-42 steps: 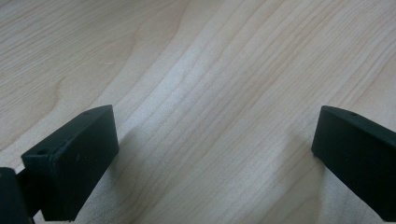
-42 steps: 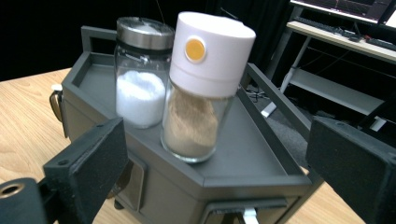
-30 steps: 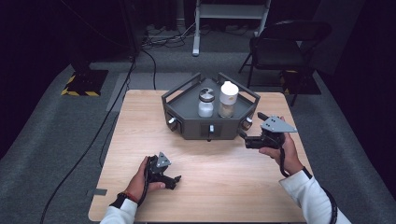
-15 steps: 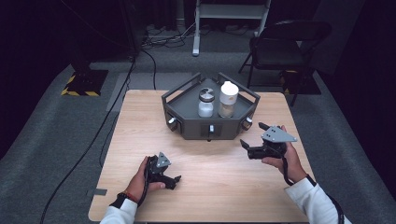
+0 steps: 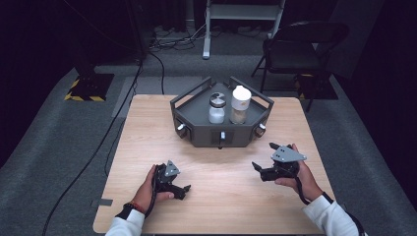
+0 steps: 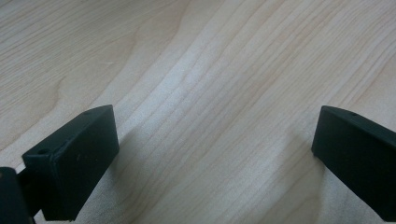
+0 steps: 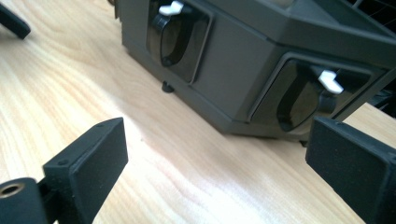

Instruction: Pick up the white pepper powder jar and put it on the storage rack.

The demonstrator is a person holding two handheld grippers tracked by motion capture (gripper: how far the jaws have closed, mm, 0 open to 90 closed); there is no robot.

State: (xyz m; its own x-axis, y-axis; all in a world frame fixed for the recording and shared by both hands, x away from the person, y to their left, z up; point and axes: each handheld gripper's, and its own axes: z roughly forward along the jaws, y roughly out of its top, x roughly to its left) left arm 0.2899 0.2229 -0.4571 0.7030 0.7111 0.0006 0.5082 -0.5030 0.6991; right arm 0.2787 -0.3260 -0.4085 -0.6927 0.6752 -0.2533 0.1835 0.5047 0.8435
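Right gripper [image 5: 263,169] has dropped toward the table [image 5: 147,123], jaws apart.

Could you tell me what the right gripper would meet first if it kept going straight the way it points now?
Probably the dark grey angular rack front; the right gripper has open jaws aimed at the panel between two recessed white-tipped knobs, though depth is uncertain.

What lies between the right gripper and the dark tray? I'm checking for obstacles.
Nothing: bare wooden table separates the right gripper from the tray, seen in the right gripper view and the high view.
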